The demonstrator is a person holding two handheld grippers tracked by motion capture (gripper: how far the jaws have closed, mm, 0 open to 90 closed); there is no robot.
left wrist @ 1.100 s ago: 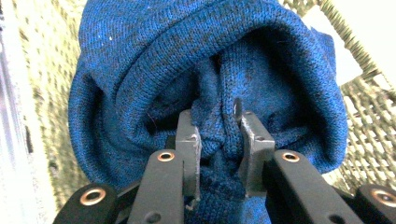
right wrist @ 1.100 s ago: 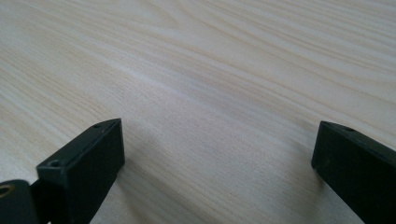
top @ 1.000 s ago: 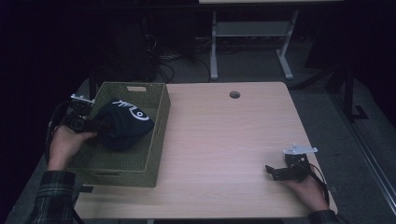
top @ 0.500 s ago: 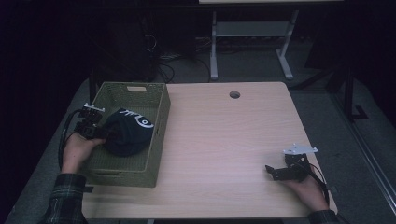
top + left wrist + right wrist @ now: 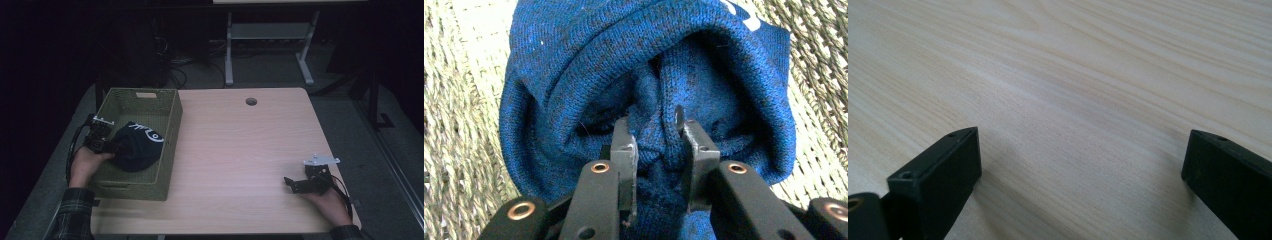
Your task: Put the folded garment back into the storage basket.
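Two grippers are at work over a pale wooden tabletop (image 5: 240,145), one at each side. The left gripper (image 5: 102,142), held in the person's left hand (image 5: 85,165), reaches over the near-left wall of a green woven basket (image 5: 170,145) that stands on the left part of the tabletop. Its jaws are clenched on a fold of a dark blue knitted hat (image 5: 137,147), which sits inside the basket toward its near half, a white pattern showing on its far side. In the left gripper view the left gripper (image 5: 656,145) pinches a ridge of the knit fabric between its metal tips, at the gathered opening of the knitted hat (image 5: 574,75), with the basket (image 5: 459,100) weave visible all around it. The right gripper (image 5: 295,184) lies low at the near-right corner of the tabletop, well apart from the basket, with the right hand (image 5: 327,202) behind it and a grey plate on top. In the right gripper view its black jaws stand wide apart, released, with nothing between them but bare tabletop (image 5: 1073,75) wood grain
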